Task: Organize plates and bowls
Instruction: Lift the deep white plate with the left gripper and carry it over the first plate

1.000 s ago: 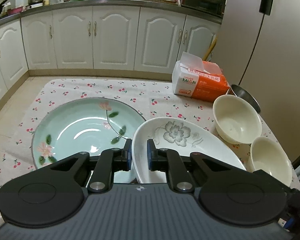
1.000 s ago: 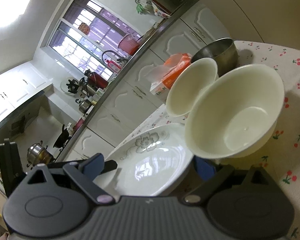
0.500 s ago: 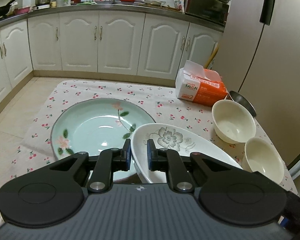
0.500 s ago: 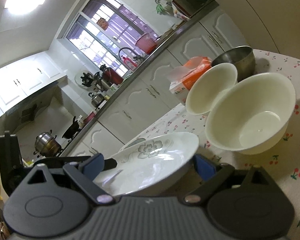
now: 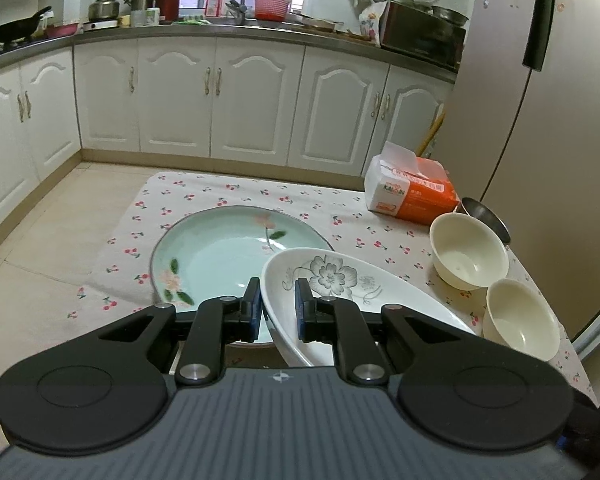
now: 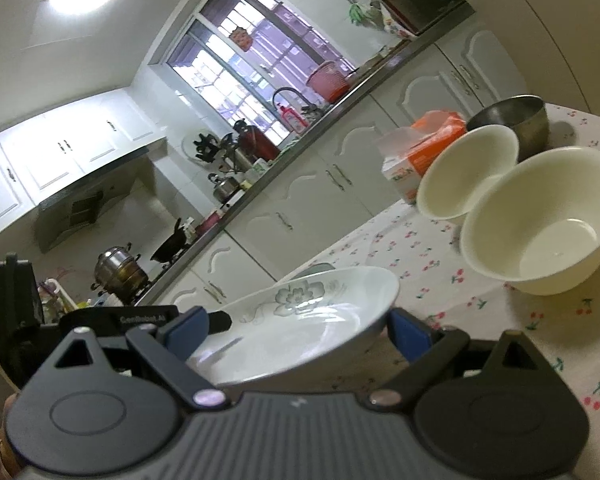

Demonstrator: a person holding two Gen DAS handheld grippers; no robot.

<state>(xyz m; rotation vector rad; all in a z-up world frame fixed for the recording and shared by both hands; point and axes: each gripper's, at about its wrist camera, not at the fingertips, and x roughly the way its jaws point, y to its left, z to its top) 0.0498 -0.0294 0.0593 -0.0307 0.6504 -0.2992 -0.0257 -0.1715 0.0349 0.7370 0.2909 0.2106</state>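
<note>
Over cherry-print tablecloth (image 5: 220,192), left gripper (image 5: 276,312) jaws clamp the tilted white plate (image 5: 340,284) rim; right gripper (image 6: 296,328) jaws gape wide.

Dishes on the bench

The flower plate (image 5: 340,280) leans over the right edge of the big plate (image 5: 220,256). 2 bowls (image 5: 468,256) sit right of it, the tissue pack (image 5: 410,194) behind them.

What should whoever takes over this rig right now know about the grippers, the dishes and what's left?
Left gripper: shut on the white flower plate rim, plate lifted and tilted beside the green plate.
Right gripper: open, holding nothing, next to the same white plate.
Two cream bowls and a steel bowl sit separately.
Done: nothing stacked. Left: probably stack plates, nest bowls.
</note>
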